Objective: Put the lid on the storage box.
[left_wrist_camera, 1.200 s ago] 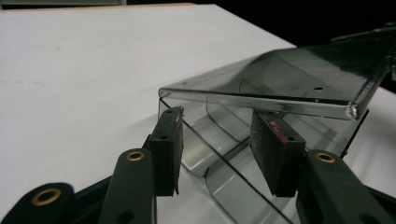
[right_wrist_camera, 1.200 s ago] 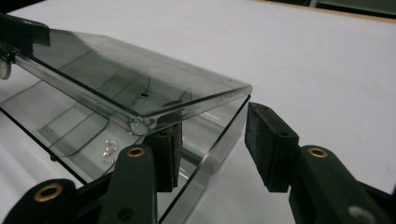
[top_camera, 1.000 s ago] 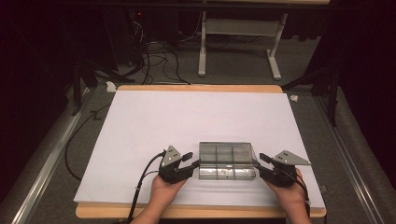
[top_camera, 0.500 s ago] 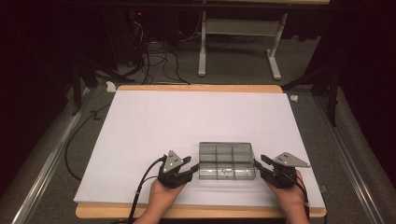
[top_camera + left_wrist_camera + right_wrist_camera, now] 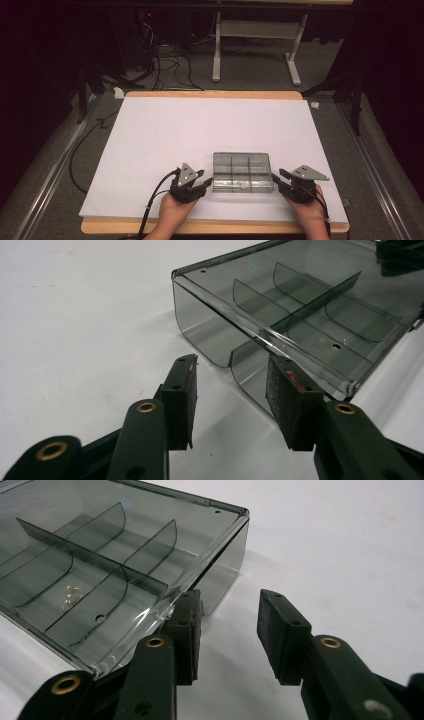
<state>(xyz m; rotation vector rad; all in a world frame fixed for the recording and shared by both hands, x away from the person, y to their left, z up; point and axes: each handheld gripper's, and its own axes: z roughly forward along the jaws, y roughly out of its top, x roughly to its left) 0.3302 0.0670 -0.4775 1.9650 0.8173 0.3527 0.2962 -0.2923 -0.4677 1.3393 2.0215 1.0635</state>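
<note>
Clear box between both grippers' fingers

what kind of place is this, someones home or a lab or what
Most likely a lab or recording workspace, not a home. A bare white table holds just one clear compartment box, loose cables run across the grey carpet behind it, and a metal desk frame stands in the dark surroundings.

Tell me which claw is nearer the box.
Too close to call: left claw sits just off the left end of the box, right claw just off its right end, both open.
</note>
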